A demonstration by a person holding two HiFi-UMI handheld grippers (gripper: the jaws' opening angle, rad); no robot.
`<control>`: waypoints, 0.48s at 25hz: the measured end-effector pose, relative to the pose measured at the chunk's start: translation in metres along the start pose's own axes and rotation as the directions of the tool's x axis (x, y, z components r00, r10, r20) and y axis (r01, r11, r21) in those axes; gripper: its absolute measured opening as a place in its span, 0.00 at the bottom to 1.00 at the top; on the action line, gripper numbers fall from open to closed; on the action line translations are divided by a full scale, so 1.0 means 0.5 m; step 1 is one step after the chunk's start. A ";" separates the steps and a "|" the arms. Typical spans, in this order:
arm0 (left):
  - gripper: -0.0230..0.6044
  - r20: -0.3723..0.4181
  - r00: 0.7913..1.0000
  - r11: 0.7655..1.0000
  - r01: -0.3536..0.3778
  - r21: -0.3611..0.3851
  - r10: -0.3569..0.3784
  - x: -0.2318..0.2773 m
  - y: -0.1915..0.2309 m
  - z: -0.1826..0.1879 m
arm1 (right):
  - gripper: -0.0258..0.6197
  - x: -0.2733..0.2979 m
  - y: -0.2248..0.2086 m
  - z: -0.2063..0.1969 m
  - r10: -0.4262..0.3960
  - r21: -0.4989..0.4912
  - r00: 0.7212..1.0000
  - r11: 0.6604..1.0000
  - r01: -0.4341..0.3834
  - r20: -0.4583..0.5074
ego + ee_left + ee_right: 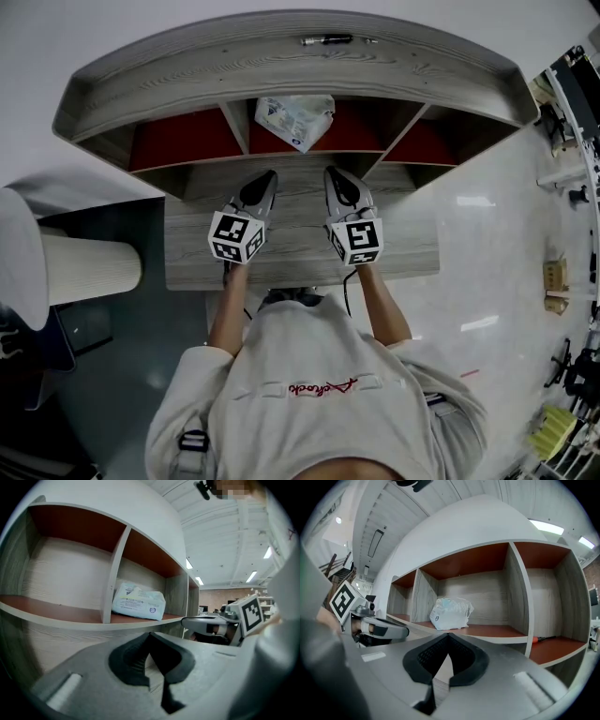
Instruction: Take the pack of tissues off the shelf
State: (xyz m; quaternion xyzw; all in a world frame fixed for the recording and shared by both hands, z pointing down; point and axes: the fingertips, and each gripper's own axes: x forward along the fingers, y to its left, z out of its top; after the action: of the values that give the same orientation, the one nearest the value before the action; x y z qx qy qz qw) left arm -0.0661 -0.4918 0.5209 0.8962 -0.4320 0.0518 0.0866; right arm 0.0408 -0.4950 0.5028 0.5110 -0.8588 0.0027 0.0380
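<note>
The pack of tissues [293,120], white with pale blue print, lies in the middle compartment of the wooden shelf [281,66], on its red floor. Both grippers hover over the desk top [300,262] in front of that compartment, pointing at it and short of the shelf's edge. The left gripper [265,178] is shut with nothing in it, and the pack [138,602] shows beyond its tips [150,634]. My right gripper [333,173] is also shut and empty, and the pack [450,612] sits ahead of it [449,635], slightly left.
A dark pen-like object [326,39] lies on the shelf's top. The left and right compartments look bare except for a thin orange-tipped item [543,639] in the right one. A pale cylinder [84,267] stands left of the desk. Racks with tools [572,169] line the right side.
</note>
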 end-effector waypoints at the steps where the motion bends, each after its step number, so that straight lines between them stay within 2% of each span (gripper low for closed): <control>1: 0.03 0.000 1.000 1.000 0.005 -0.001 -0.005 -0.002 0.001 -0.001 | 0.05 0.001 0.002 0.005 -0.005 -0.009 1.000 1.000 0.005 0.003; 8: 0.03 0.012 0.999 0.999 0.036 -0.007 -0.036 -0.007 -0.001 0.003 | 0.05 0.023 0.000 0.068 -0.018 -0.037 0.999 0.999 0.020 0.052; 12: 0.03 0.019 0.999 0.999 0.039 0.000 -0.039 -0.015 0.001 0.011 | 0.09 0.049 0.010 0.097 -0.005 0.003 0.997 1.000 0.005 0.080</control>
State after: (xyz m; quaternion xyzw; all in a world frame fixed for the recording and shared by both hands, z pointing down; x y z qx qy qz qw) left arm -0.0711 -0.4872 0.5144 0.9048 -0.4154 0.0413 0.0838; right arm 0.0217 -0.5161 0.4562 0.5127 -0.8584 -0.0169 0.0030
